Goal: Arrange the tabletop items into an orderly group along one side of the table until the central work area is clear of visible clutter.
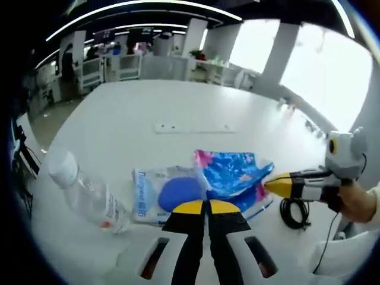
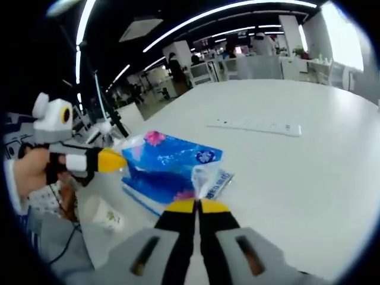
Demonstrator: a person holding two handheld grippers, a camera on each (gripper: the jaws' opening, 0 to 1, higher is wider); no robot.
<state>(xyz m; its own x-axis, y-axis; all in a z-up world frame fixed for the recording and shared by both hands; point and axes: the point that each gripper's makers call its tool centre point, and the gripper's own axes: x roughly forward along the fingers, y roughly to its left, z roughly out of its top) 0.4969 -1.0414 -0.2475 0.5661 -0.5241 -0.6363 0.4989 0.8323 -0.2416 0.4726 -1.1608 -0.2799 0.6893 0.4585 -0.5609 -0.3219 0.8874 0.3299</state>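
White table (image 1: 148, 107) lies open beyond blue packet (image 1: 228, 172); both tools closed, empty.

Clear bottle (image 1: 89, 196) lying beside blue packets (image 1: 231, 175)

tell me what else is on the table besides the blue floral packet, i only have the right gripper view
observer: a clear plastic bottle lies on its side on the white table, apart from the packets.
operator: anything else
observer: a rounded blue item overlaps a white printed packet, just ahead of the shut left tongs.
operator: any cables
observer: a black cable coil lies near the right tongs.
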